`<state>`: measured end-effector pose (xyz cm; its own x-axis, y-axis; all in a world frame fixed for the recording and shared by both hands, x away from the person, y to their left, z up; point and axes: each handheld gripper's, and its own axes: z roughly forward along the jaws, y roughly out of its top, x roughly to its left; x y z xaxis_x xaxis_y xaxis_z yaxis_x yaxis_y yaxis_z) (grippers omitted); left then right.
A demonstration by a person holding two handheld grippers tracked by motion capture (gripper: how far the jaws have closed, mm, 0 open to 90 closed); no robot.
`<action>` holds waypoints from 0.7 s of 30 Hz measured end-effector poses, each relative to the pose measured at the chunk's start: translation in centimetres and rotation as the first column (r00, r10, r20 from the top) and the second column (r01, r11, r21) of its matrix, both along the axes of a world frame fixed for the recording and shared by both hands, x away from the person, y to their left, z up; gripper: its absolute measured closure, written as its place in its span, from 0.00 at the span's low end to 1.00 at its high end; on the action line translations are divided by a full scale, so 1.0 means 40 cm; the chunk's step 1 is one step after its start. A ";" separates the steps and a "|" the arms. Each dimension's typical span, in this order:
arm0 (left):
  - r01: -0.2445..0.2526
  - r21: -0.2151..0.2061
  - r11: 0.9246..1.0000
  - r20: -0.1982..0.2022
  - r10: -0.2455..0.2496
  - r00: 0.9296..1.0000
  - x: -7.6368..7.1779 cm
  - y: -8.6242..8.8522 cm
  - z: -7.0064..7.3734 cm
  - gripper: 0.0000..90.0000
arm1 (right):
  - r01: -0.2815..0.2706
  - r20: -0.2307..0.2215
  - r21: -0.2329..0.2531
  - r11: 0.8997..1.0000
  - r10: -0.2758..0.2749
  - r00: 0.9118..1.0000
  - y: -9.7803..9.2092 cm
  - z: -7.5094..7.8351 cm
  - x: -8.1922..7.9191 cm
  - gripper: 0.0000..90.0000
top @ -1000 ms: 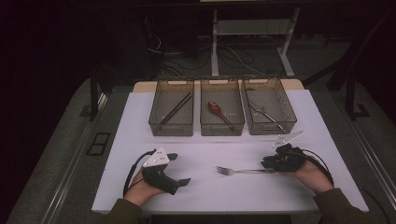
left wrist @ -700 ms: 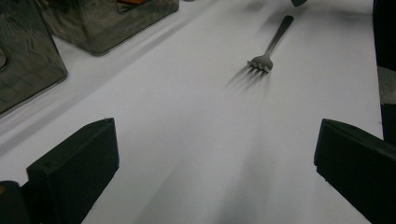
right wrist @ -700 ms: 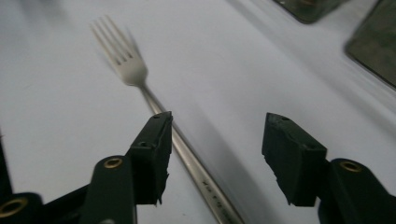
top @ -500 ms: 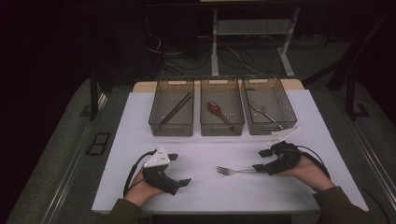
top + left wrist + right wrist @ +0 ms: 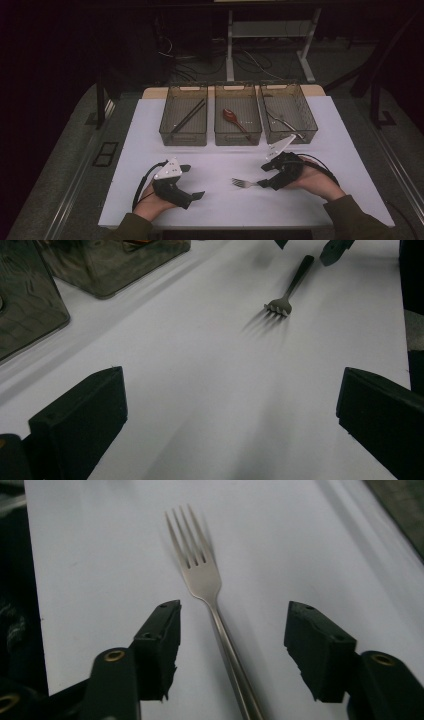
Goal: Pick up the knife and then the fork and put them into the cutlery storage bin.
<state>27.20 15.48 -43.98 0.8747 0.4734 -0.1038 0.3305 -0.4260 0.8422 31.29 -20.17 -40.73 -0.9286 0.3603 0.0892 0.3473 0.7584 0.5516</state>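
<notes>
The right gripper (image 5: 232, 645) has its two black jaws wide apart, one on each side of the handle of the fork (image 5: 202, 580), and they do not touch it. In the right gripper view the handle runs down to 6 o'clock between the jaws and the tines point to 12 o'clock. In the high view the fork (image 5: 243, 183) lies flat on the white table (image 5: 215, 210), with the right gripper (image 5: 272, 175) at its 3 o'clock end.

The fork looks like thin polished metal, so I judge it stiff, light and rather slippery. It lies very low on the surface, so the jaws must probably go down until they almost touch the table and then close on the narrow handle, near the neck where it becomes wider. A hold at the far end of the handle may let it swing.

The left gripper (image 5: 192, 182) rests at 9 o'clock from the fork, well apart from it, with its jaws also spread and nothing between them.

There is much open room around the fork. At 12 o'clock stand three clear bins in a row: the left bin (image 5: 184, 134) holds dark sticks, the middle bin (image 5: 237, 135) a brown spoon (image 5: 231, 116), the right bin (image 5: 290, 132) some metal cutlery. Their walls must be cleared by lifting. The near table edge is at 6 o'clock, close to the person's wrists.
</notes>
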 end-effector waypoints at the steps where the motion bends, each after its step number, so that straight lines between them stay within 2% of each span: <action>1: -0.001 -0.001 1.000 0.001 0.001 1.000 0.000 0.000 0.000 0.00 | -0.019 -0.002 -0.011 1.000 0.019 1.000 0.009 -0.002 0.001 0.49; 3: -0.001 -0.001 1.000 0.001 0.001 1.000 0.000 0.000 0.000 0.00 | -0.041 -0.003 -0.049 0.998 0.041 0.999 0.025 -0.003 0.001 0.54; 7: 0.002 0.000 1.000 0.001 -0.002 1.000 0.000 0.000 0.000 0.00 | -0.094 -0.025 -0.129 0.987 0.092 0.995 0.049 -0.009 0.011 0.60; 12: 0.002 0.001 1.000 0.001 -0.002 1.000 0.000 0.000 0.000 0.00 | -0.137 -0.027 -0.225 0.965 0.135 0.991 0.070 -0.020 0.017 0.72; 14: 0.003 0.002 1.000 0.001 -0.003 1.000 0.000 0.000 0.000 0.00 | -0.150 -0.023 -0.265 0.953 0.149 0.989 0.076 -0.025 0.019 0.75; 18: 0.003 0.001 1.000 0.001 -0.003 1.000 0.000 0.000 0.000 0.00 | -0.178 -0.029 -0.302 0.937 0.178 0.984 0.084 -0.031 0.021 0.80; 21: 0.003 0.002 1.000 0.001 -0.003 1.000 0.000 0.000 -0.001 0.00 | -0.192 -0.031 -0.315 0.930 0.192 0.981 0.088 -0.033 0.020 0.84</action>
<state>27.21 15.48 -44.00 0.8763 0.4709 -0.1017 0.3282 -0.4290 0.8416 32.10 -16.64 -42.03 -0.9828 0.1847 -0.0002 0.1776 0.9452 0.2741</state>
